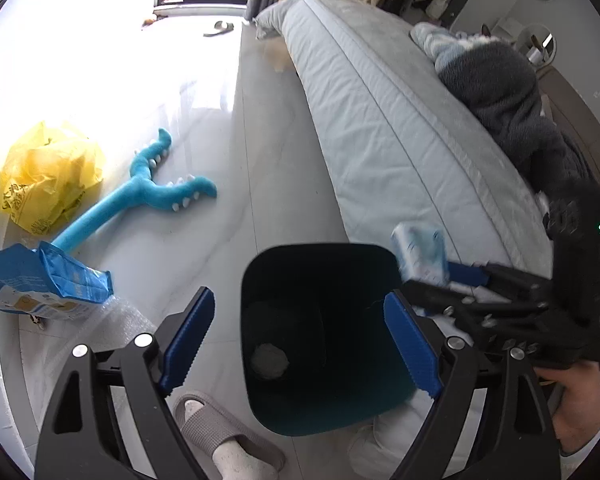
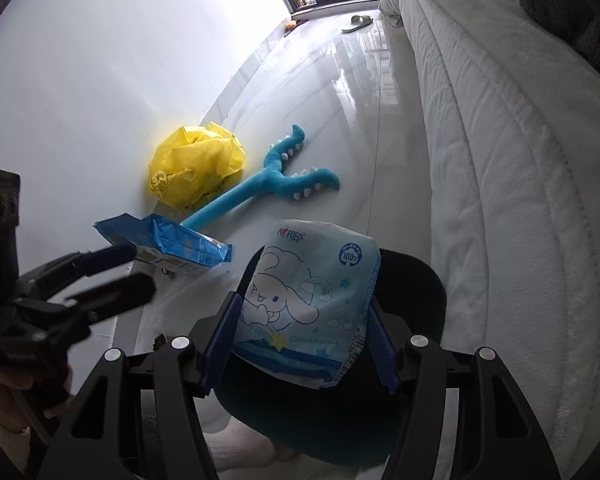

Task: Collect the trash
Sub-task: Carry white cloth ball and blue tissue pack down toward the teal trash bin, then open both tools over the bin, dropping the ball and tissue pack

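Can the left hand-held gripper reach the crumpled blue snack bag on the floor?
Probably yes: the left hand-held gripper is open and empty, and the crumpled blue snack bag lies uncovered nearby.

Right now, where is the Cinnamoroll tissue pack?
The tissue pack is clamped in the right gripper, held just over the dark trash bin beside the bed.

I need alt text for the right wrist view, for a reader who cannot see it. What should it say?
The right gripper holds a pale blue Cinnamoroll tissue pack above a dark trash bin beside a white bed. On the glossy floor behind lie a blue snack bag, a crumpled yellow plastic bag and a blue plush toy; the open left gripper enters at left.
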